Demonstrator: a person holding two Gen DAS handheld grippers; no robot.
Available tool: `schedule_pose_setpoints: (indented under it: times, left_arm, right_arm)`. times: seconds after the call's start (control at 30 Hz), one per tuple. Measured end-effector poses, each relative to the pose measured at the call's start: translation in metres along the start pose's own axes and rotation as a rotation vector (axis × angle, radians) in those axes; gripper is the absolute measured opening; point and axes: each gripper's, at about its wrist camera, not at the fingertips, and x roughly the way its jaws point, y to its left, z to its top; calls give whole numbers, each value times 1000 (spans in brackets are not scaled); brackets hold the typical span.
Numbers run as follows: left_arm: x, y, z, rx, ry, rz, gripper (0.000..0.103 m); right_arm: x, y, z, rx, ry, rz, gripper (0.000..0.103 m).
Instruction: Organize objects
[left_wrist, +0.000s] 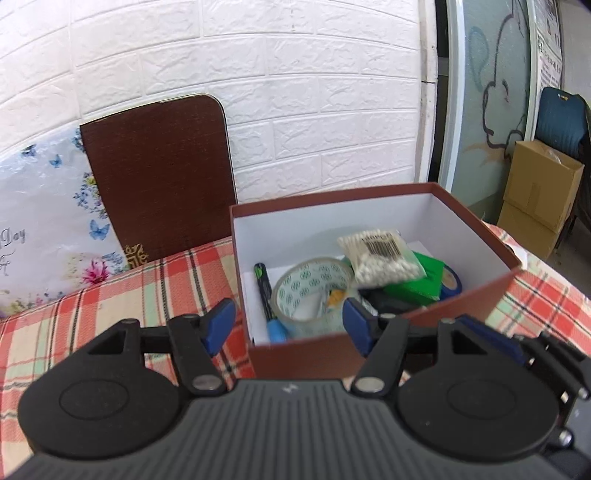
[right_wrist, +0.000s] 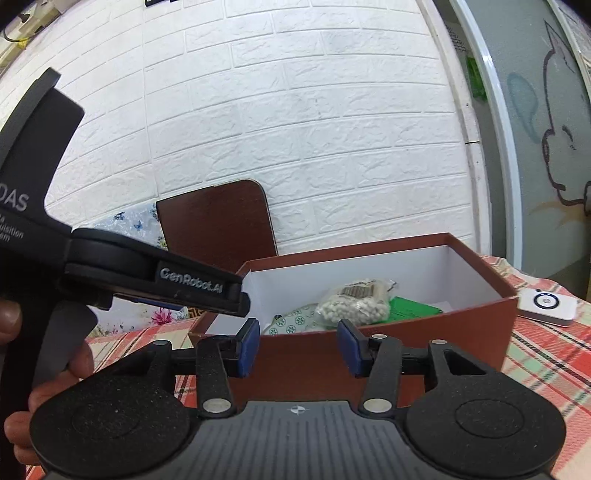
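Cataloguing by view, left wrist first.

Left wrist, gripper: left gripper (left_wrist: 288, 328), blue pads parted to a middling gap, nothing between them; the near left corner of the box shows through the gap.
Left wrist, box: red-brown box (left_wrist: 369, 354), open-topped with white inside, at 1 o'clock from the fingers on the checked cloth (left_wrist: 110, 295).
Left wrist, contents: clear tape roll (left_wrist: 312, 291) at the near wall; marker pen (left_wrist: 267, 302) at 9 o'clock of it; bag of cotton swabs (left_wrist: 380, 260) on top at 1 o'clock; green packet (left_wrist: 421, 284) under the bag; blue roll (left_wrist: 450, 282) at 3 o'clock.
Left wrist, handling: box likely light, stiff card, walls apt to flex; best pinched on a rim or steadied at the corners. Swab bag soft and slippery; tape roll rigid, grippable across its wall.
Left wrist, hidden: dark items beneath the bag cannot be identified; the box's near wall is partly covered by the gripper; brown board (left_wrist: 159, 177) leans on the wall at 11 o'clock.

Right wrist, gripper: right gripper (right_wrist: 297, 347), pads moderately apart and empty, framing the box's near wall.
Right wrist, box: same box, directly ahead at 12 o'clock.
Right wrist, neighbours: left gripper's body at 9 o'clock, a hand (right_wrist: 55, 373) on it; white device (right_wrist: 546, 306) on the cloth at 3 o'clock.
Right wrist, hidden: only the swab bag, tape top and green packet show over the rim; pen and blue roll are out of sight.
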Motion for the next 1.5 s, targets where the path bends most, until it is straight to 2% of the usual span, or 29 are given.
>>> schedule_pose_setpoints:
  times: [0.07, 0.33, 0.6, 0.8, 0.93, 1.13, 1.5]
  left_arm:
    - [-7, -2, -6, -2, 8, 5, 71]
    - [-27, -9, -26, 12, 22, 39, 72]
    - [-38, -10, -43, 12, 38, 76, 87]
    - [-43, -5, -53, -9, 60, 110, 97]
    - [-47, -3, -59, -11, 68, 138, 103]
    - [-50, 1, -66, -5, 70, 167, 103]
    - [-49, 11, -80, -12, 111, 199, 103]
  right_arm:
    - [-7, -2, -1, 8, 3, -2, 49]
    - [-27, -7, -9, 29, 19, -4, 51]
    - [-36, -4, -18, 27, 52, 23, 56]
    - [-43, -1, -21, 17, 70, 29, 61]
    - [-46, 2, -23, 10, 89, 22, 72]
    - [-49, 2, -26, 8, 117, -3, 87]
    - [-54, 5, -31, -2, 144, -33, 93]
